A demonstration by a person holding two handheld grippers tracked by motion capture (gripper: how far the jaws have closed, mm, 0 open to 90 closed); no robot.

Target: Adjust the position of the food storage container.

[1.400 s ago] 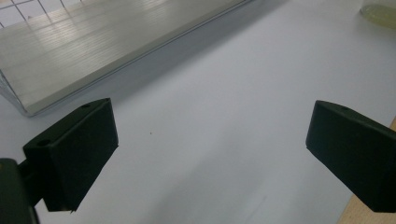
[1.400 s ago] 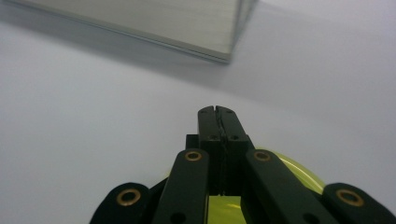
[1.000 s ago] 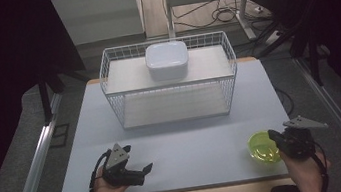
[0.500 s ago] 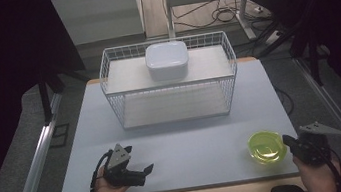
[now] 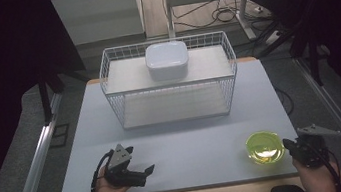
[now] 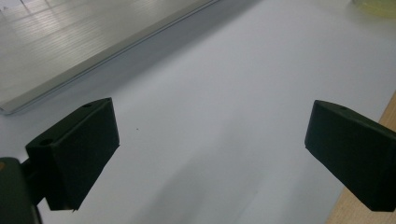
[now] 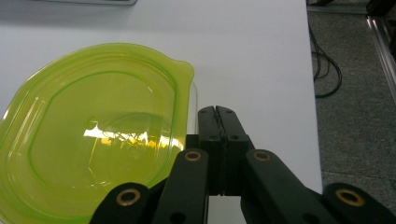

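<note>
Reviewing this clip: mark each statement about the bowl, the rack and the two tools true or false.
1. The green bowl lies on the table beside the right tool. True.
2. The right tool is open. False: its jaws are shut, with nothing between them.
3. The left tool is open and empty. True.
4. The white box sits on the table in front of the wire rack. False: it sits on the rack's upper shelf.

A translucent yellow-green container lid (image 5: pixel 264 147) lies flat on the white table top (image 5: pixel 189 138) near its front right corner. It is roundish with a raised rim and a small tab (image 7: pixel 183 70); beneath it seems to be a clear container.
</note>
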